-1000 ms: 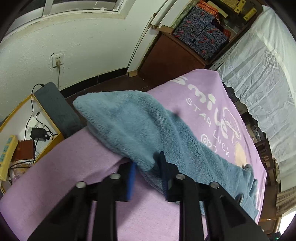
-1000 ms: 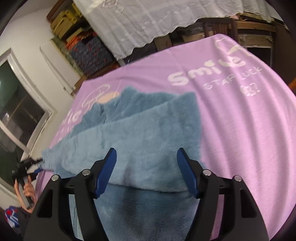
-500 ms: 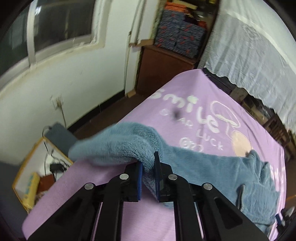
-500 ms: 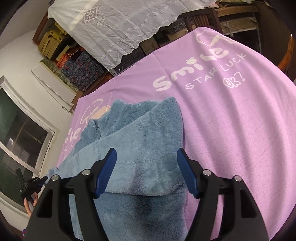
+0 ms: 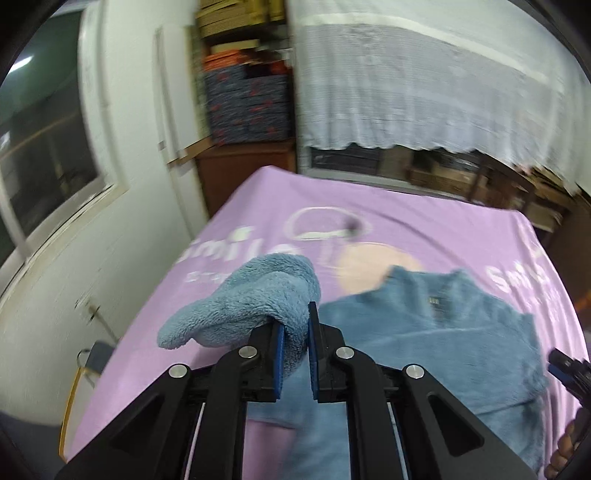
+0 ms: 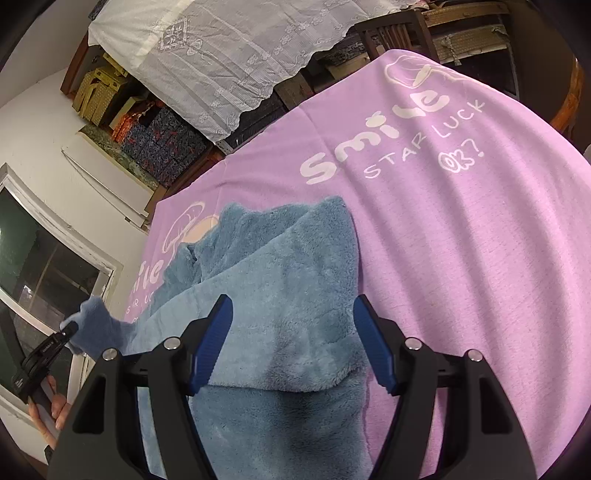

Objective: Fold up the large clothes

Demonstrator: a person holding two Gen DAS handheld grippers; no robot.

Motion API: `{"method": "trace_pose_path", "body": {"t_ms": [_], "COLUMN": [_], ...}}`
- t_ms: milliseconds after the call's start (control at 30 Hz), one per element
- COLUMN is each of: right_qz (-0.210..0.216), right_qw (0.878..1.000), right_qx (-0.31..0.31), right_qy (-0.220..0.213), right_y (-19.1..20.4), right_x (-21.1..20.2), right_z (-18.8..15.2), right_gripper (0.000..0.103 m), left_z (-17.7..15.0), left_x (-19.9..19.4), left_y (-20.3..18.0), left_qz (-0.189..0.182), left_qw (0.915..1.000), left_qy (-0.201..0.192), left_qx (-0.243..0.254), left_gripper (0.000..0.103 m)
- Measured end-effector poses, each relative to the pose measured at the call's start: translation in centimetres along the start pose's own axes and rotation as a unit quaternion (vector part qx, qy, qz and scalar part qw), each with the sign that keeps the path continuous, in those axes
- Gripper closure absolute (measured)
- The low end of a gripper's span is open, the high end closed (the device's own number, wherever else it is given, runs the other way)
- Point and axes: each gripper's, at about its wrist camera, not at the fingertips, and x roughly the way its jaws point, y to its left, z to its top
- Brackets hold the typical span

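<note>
A blue fleece garment (image 5: 436,332) lies on the purple sheet (image 5: 424,229), its right sleeve folded over the body (image 6: 288,295). My left gripper (image 5: 294,328) is shut on the left sleeve (image 5: 255,295) and holds it lifted above the sheet; it also shows at the left of the right wrist view (image 6: 70,326). My right gripper (image 6: 291,336) is open and empty, hovering over the folded part of the garment. Its tip shows at the right edge of the left wrist view (image 5: 569,373).
The purple sheet (image 6: 461,229) covers the table, printed with "Smile Star Luck". A white lace cloth (image 6: 229,48) drapes furniture behind. A dark wooden chair (image 6: 395,33) stands at the far side. A window (image 5: 48,140) and white wall are on the left.
My left gripper closed on the sleeve, lifted it and swung it toward the garment's body. My right gripper stayed open and rose slightly.
</note>
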Motion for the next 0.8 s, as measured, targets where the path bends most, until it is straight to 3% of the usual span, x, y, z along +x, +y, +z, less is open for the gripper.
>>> {"method": "trace_pose_path", "body": {"t_ms": [167,400,500,567,667,800], "right_qz": [0.003,0.011,0.013,0.014,0.017,0.017], "right_qw": [1.000,1.000,0.999,0.999,0.999,0.999], "right_qx": [0.008,0.025,0.029,0.032,0.033,0.026], "right_qy": [-0.002,-0.005,-0.005,-0.004,-0.004,-0.005], "right_y": [-0.4,-1.1,-1.3,-1.5,-1.6,-1.5], "right_x": [-0.2,-0.6,-0.6,-0.6,-0.6,-0.6], "right_z": [0.3,0.6,0.7,0.8,0.9,0.9], "right_gripper": [0.037,0.036,0.036,0.036,0.036,0.036], "left_z": [-1.6,-6.8,-8.9,-9.5,-9.2,-8.2], "left_x": [0.4,5.1,6.9,6.4,5.2,2.1], "left_y": [-7.4,-14.5,-15.5,-15.8,-14.9,-11.9], "left_qz": [-0.029,-0.040,-0.039,-0.026,-0.046,-0.055], "left_qw": [0.9973,0.9872,0.9811,0.9790,0.9794,0.9832], "left_qy": [-0.001,0.057,0.084,0.069,0.067,0.036], "left_qx": [0.068,0.144,0.170,0.190,0.184,0.170], "left_gripper": [0.091,0.089,0.076,0.064,0.042,0.025]}}
